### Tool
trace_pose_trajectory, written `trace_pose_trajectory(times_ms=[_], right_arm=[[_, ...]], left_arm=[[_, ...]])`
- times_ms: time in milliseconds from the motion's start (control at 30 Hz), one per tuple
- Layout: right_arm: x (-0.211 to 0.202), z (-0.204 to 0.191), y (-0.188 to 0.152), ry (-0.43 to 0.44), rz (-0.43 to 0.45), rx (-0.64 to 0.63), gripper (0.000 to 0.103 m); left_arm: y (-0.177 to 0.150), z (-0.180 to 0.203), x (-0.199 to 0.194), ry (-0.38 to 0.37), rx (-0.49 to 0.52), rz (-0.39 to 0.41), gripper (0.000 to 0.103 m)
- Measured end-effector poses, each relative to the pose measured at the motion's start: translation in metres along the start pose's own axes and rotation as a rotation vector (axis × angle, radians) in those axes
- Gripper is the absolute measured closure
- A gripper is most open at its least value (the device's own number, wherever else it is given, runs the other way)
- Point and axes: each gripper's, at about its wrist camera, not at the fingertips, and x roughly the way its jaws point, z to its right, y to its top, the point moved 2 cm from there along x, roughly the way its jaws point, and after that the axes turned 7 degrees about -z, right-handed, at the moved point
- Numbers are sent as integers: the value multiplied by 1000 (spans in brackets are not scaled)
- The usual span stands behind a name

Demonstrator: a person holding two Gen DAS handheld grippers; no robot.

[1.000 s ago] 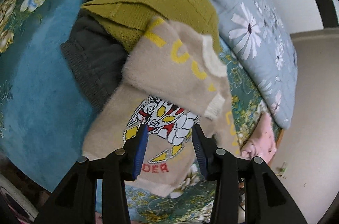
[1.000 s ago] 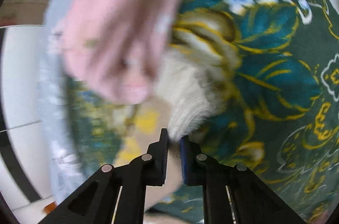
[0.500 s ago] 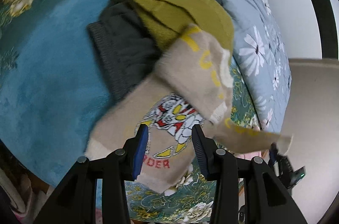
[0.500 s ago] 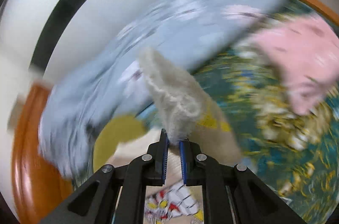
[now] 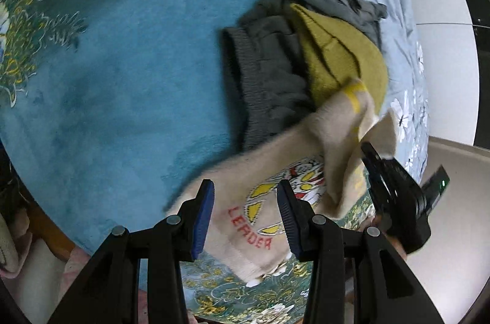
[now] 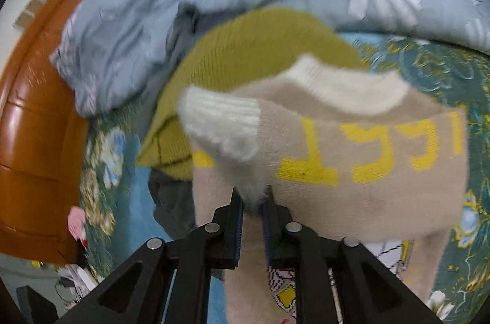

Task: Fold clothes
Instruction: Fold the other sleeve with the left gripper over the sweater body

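Here the left hand-held gripper hovers wide apart and empty over the hem of the fuzzy beige sweater with a cartoon print, probably ready to pin it. The right hand-held gripper pinches the sweater's white ribbed cuff, carrying the sleeve across the body spread on the teal floral bed cover, just before the olive knit garment.

The right gripper, its jaws clamped on the white cuff of the beige sweater, has swung the sleeve up from the pink garment's side of the bed and carried it over the sweater's body, where the cuff now hangs above the yellow lettering. In the left wrist view that gripper, out of sight a second ago, now shows at the right edge just beside the sweater. The left gripper, jaws apart, has drifted so that the pile of clothes sits further right and more blue bedspread fills the left.
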Motion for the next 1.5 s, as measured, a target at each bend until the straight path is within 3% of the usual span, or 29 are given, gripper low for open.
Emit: trace_pose_trajectory(times_ms=[33, 133, 200, 267, 400, 467, 600, 733, 867, 1033, 1067, 1100, 1133, 1200, 1300, 1500], right_arm=[[4, -2, -2, -4, -11, -11, 86], [5, -8, -1, 75, -38, -54, 63], [0, -7, -4, 150, -58, -86, 57], [-13, 6, -7, 157, -34, -74, 57], [-52, 84, -29, 154, 61, 124, 53], [-60, 138, -55, 96, 65, 243, 52], [-45, 233, -128, -22, -61, 461, 53], [-11, 273, -190, -23, -207, 539, 52], [14, 271, -213, 12, -247, 533, 52], [30, 255, -218, -17, -263, 489, 51], [31, 253, -218, -9, -265, 493, 53], [32, 252, -219, 14, -269, 505, 60], [33, 252, -221, 27, -275, 515, 73], [30, 251, -223, 21, -276, 525, 90], [20, 250, -223, 31, -262, 529, 92], [-24, 233, -202, -21, -203, 401, 93]], left_arm=[[0, -3, 1, 5, -2, -3, 60], [1, -9, 7, 26, -3, -18, 59], [3, -8, 15, 43, 11, -36, 59], [4, -5, 24, 63, 36, -54, 59], [1, 14, 49, 148, 203, -70, 58], [0, 23, 66, 206, 306, -78, 54], [-4, 29, 105, 290, 465, -100, 52], [-6, 24, 142, 338, 549, -123, 44], [-1, 13, 167, 400, 561, -122, 43], [2, -2, 179, 341, 475, -164, 44], [2, -5, 182, 329, 458, -172, 46], [2, -9, 184, 313, 440, -182, 58], [0, -11, 185, 306, 426, -189, 64], [-6, -15, 182, 336, 428, -167, 90], [-16, -16, 171, 322, 430, -147, 93], [-55, -13, 149, 247, 417, -144, 93]])
